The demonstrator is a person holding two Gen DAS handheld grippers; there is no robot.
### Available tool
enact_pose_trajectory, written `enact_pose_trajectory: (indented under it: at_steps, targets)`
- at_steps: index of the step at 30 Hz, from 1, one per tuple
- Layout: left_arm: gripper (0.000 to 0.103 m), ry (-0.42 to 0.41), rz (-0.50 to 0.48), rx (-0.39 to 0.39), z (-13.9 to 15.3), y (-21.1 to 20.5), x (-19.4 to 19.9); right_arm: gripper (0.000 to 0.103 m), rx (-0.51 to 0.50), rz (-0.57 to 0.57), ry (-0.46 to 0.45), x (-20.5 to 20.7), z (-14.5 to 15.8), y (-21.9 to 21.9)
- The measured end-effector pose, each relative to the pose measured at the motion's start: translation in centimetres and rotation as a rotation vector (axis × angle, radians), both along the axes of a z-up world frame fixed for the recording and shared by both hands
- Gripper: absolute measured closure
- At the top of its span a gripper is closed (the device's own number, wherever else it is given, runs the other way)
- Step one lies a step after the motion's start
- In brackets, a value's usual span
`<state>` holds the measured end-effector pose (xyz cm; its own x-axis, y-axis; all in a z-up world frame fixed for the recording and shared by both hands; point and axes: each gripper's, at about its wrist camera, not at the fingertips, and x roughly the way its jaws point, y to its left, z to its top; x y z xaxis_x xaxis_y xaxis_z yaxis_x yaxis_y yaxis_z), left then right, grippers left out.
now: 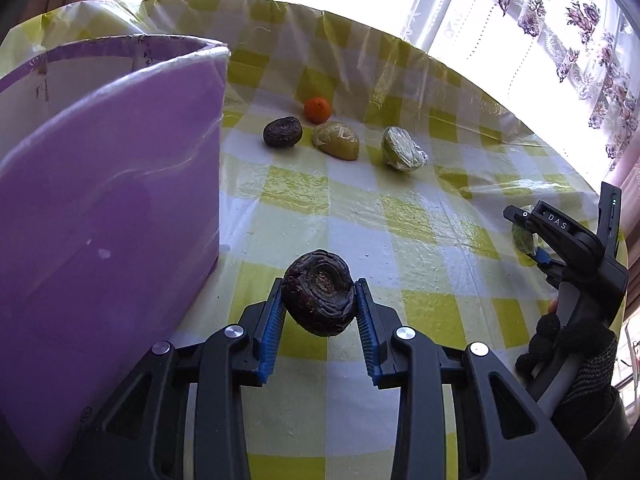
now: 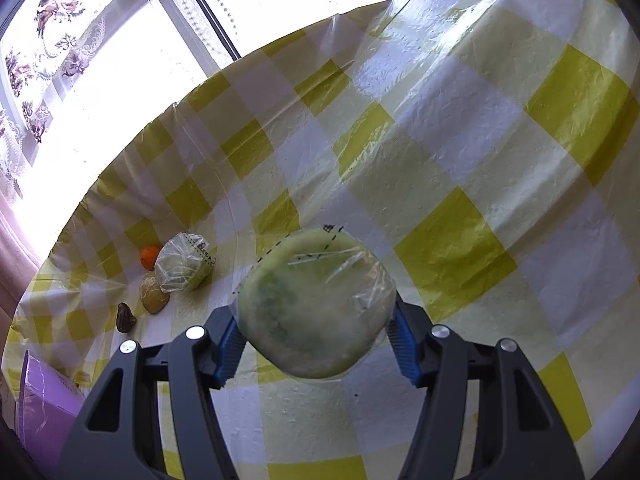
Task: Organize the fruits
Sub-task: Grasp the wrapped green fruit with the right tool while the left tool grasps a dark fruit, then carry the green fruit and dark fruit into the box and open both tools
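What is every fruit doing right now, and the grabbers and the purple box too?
Left gripper: shut on dark fruit, held off the table.
Right gripper: shut on wrapped green fruit.
Orange: loose on table.
Second dark fruit: loose on table.
Wrapped yellow fruit: lying on table.
Wrapped green half: lying on table.
Purple box: upright, open top.

A box (image 1: 108, 200) stands at the table's (image 1: 400, 240) left; beyond it four fruits (image 1: 336, 140) lie grouped, while each gripper, left (image 1: 319, 304) and right (image 2: 316, 320), holds another fruit.
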<state>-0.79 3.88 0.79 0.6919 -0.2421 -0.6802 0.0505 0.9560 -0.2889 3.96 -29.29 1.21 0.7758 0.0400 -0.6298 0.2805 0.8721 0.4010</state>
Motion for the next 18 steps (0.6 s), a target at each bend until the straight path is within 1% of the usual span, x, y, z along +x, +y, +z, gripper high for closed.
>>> enact_pose_trajectory:
  at_steps: [12, 16, 18]
  targets:
    - [0.07, -0.046, -0.014, -0.045, 0.6, 0.3, -0.4, 0.041, -0.006, -0.007, 0.004, 0.1, -0.1, -0.1]
    - [0.07, -0.066, -0.02, -0.059, 0.9, 0.3, -0.8, 0.041, -0.017, -0.023, -0.001, -0.6, 0.0, 0.2]
    - [0.07, -0.07, -0.022, -0.061, 0.9, 0.4, -0.9, 0.041, -0.006, -0.001, 0.002, -1.0, 0.0, 0.8]
